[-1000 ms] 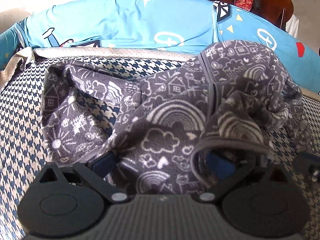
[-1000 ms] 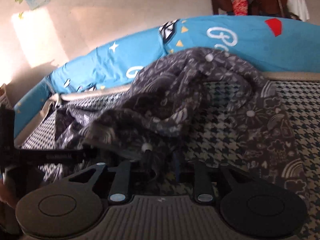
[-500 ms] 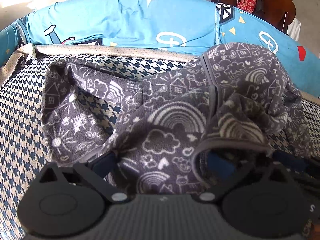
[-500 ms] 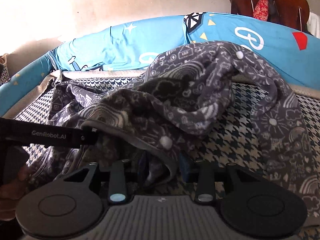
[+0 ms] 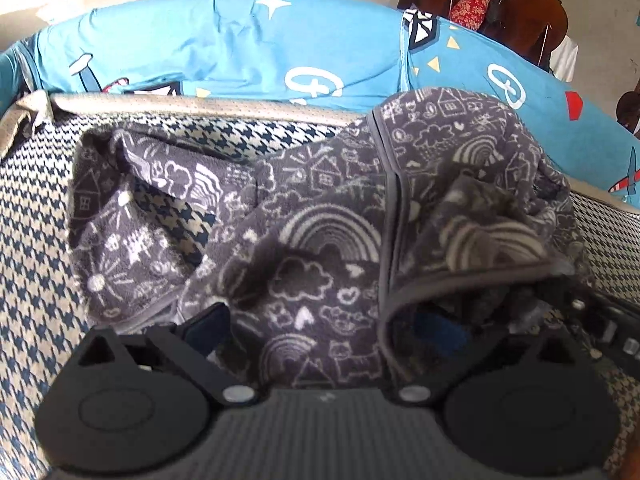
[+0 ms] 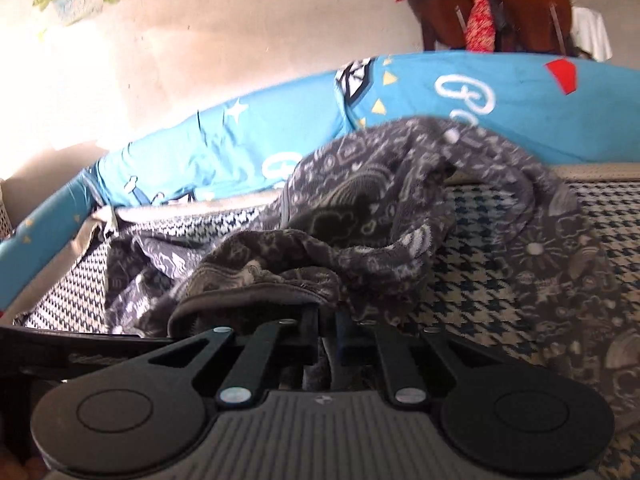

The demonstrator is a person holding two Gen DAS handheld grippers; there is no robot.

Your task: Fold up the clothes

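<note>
Both of my hand-held grippers sit low at the near edge of the grey patterned garment: the left hand-held gripper has its fingers spread wide with cloth draped between them, and the right hand-held gripper is pinched together on a fold. That garment lies crumpled on the houndstooth bed, with blue cushions behind.

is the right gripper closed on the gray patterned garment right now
Yes. In the right wrist view the right gripper has its fingers drawn nearly together with a fold of the gray patterned garment pinched between them.
</note>
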